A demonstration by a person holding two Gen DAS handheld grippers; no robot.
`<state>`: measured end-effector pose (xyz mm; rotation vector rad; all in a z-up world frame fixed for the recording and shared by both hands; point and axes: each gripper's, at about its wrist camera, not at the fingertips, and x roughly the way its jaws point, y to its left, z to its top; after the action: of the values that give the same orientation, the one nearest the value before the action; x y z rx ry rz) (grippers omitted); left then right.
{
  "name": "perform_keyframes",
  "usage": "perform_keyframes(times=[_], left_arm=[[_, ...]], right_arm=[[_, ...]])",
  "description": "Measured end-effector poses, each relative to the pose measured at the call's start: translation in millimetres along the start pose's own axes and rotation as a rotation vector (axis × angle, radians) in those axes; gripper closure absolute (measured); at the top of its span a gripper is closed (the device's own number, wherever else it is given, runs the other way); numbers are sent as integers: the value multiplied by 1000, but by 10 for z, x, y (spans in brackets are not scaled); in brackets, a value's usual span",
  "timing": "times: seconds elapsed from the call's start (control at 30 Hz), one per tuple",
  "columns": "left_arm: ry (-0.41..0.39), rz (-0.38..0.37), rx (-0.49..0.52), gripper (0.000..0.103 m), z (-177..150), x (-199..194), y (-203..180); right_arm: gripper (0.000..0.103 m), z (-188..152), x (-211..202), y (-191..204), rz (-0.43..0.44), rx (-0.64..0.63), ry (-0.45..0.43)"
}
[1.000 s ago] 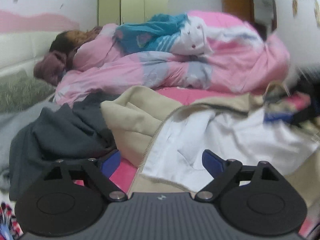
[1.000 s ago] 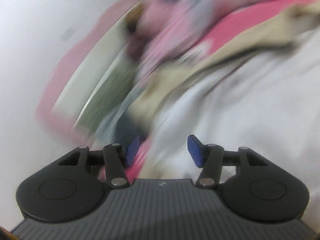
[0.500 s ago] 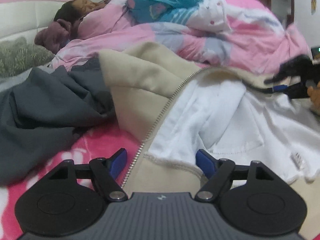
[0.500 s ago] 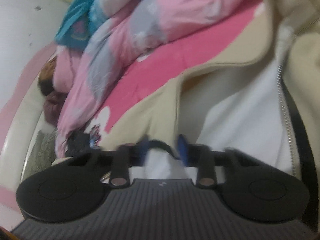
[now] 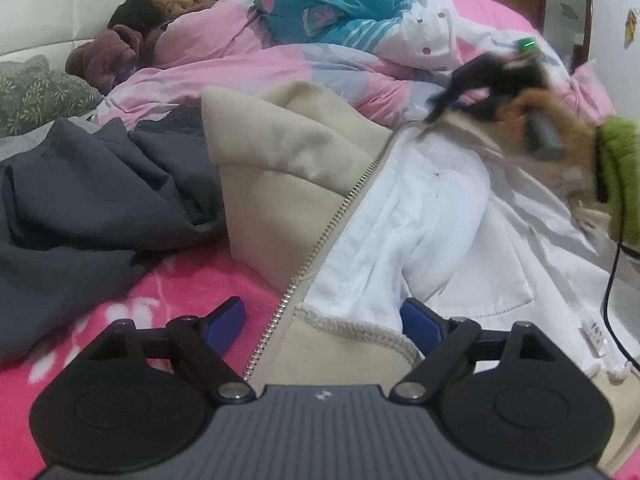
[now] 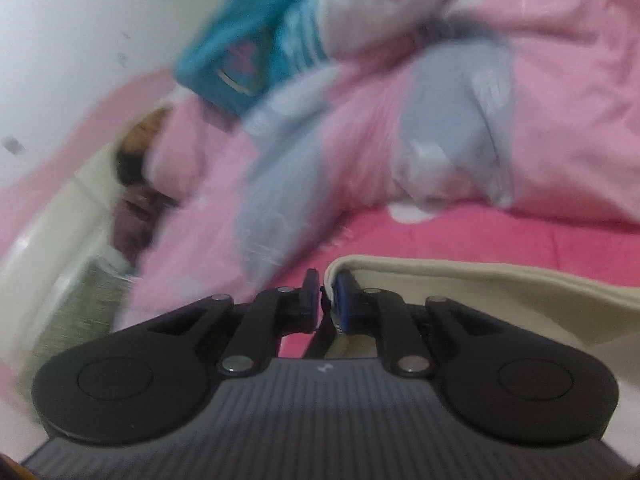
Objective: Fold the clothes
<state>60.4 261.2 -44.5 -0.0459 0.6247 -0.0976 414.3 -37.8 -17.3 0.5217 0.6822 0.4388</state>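
Left gripper (image 5: 322, 322): jaws wide, just widened again, holding nothing; the jacket's (image 5: 280, 168) zipper (image 5: 320, 240) edge and white lining (image 5: 420, 220) lie between the fingers.
Right gripper (image 6: 324, 300): jaws nearly together, pinching the jacket's (image 6: 460, 280) beige edge after opening a touch; blurred.
Jacket: spread open ahead of the left gripper on the pink sheet (image 5: 180, 292).
Grey garment (image 5: 80, 200): ahead-left of the left gripper, touching the jacket.
Quilt (image 5: 280, 64): beyond the jacket.
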Motion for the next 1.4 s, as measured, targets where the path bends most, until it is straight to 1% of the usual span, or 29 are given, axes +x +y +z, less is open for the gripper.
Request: perform_keyframes(times=[0.07,0.1,0.13,0.17,0.2,0.23,0.27,0.33,0.4,0.5,0.53,0.6,0.63,0.67,0.7,0.77,0.83,0.9,0.97,1.0,1.07,1.13,1.27,1.33,1.4], left_arm=[[5,11,17,15,3,8,-33],[4,15,22,15,4,7,-43],[3,22,27,14,4,4,-55],[2,29,33,14,4,1,-68],[2,39,43,13,4,-1,-89],[3,50,54,13,3,-4,-111],[2,63,66,11,1,-9,-134],[2,95,91,8,9,-14,-178],[12,116,107,7,20,-37,-217],[28,157,113,8,80,-140,-252],[12,175,119,8,95,-226,-276],[-22,209,131,8,126,-399,-325],[-42,223,139,8,146,-490,-364],[-62,235,147,8,165,-581,-404],[-81,240,154,8,191,-667,-455],[-120,236,158,8,267,-812,-587],[-159,210,142,8,377,-907,-760],[-188,145,122,8,496,-948,-984],[-191,58,118,7,573,-903,-1255],[-191,15,116,7,611,-878,-1391],[-166,-56,137,7,622,-709,-1699],[-109,-89,177,7,589,-466,-2034],[16,-154,231,10,523,17,-2598],[45,-176,250,10,474,204,-2803],[57,-176,263,10,397,358,-2954]], right_arm=[[82,-166,272,-125,-72,24,62],[81,-248,400,-186,-105,36,91],[81,-297,393,-224,-90,32,79],[78,-282,334,-236,-80,36,73],[69,-264,273,-247,-71,40,67],[64,-212,168,-257,-74,49,71],[56,-150,30,-269,-81,56,63],[54,3,-431,-285,-69,60,25],[49,140,-962,-311,-39,61,-18],[42,295,-1911,-384,-6,38,-89],[41,305,-2264,-388,-27,2,-114],[31,285,-2915,-416,-72,-76,-169],[29,256,-3215,-439,-98,-116,-199],[26,203,-3509,-460,-136,-159,-228],[24,126,-3796,-486,-180,-199,-259],[24,-20,-4213,-574,-231,-237,-294],[24,-195,-4547,-698,-272,-260,-299],[24,-372,-4698,-747,-338,-326,-297],[24,-514,-4763,-756,-408,-401,-280],[24,-592,-4758,-767,-427,-432,-261],[24,-753,-4707,-826,-453,-479,-212],[24,-919,-4617,-921,-467,-511,-155],[24,-1187,-4380,-1395,-426,-411,-28],[24,-1318,-4313,-1601,-399,-354,37],[24,-1445,-4291,-1781,-366,-292,104]])
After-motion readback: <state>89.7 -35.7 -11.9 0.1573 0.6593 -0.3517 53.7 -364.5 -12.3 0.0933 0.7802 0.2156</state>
